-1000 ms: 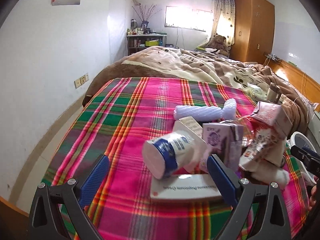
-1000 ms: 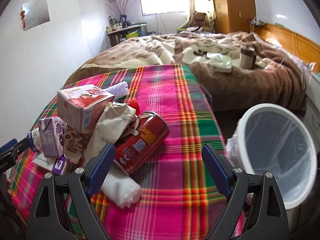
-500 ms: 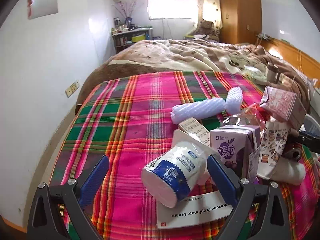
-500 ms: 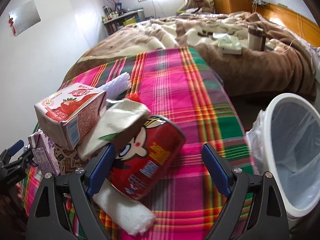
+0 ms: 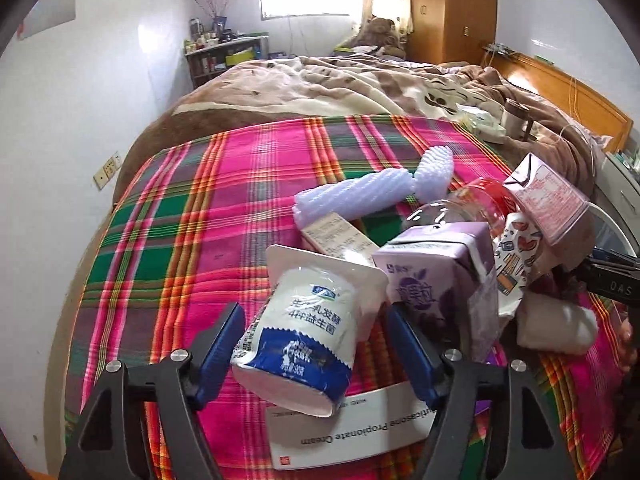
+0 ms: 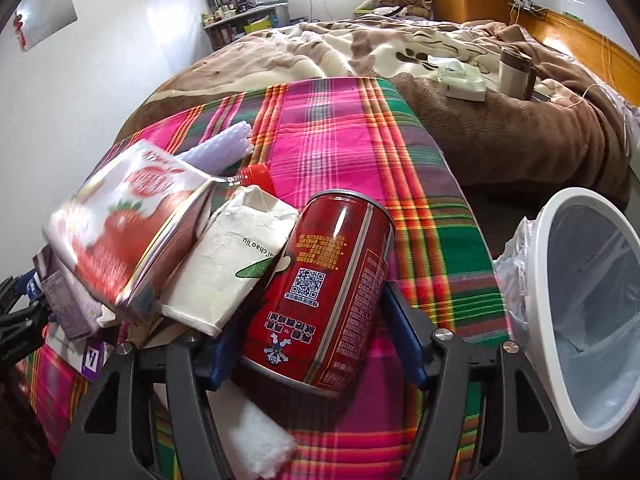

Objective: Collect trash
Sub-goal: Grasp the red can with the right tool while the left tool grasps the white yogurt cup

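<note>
Grippers have closed in: left around yogurt cup, right seemingly around red can.

Left gripper sits low over the plaid cloth, jaws spread, blue pads either side of a tipped white-and-blue yogurt cup; whether they touch it cannot be told. Cup lies partly on a flat white cream box, with a purple drink carton just beside its right and white foam netting farther back. Right of those: pink carton, patterned paper cup, and the edge of the other gripper.
</note>
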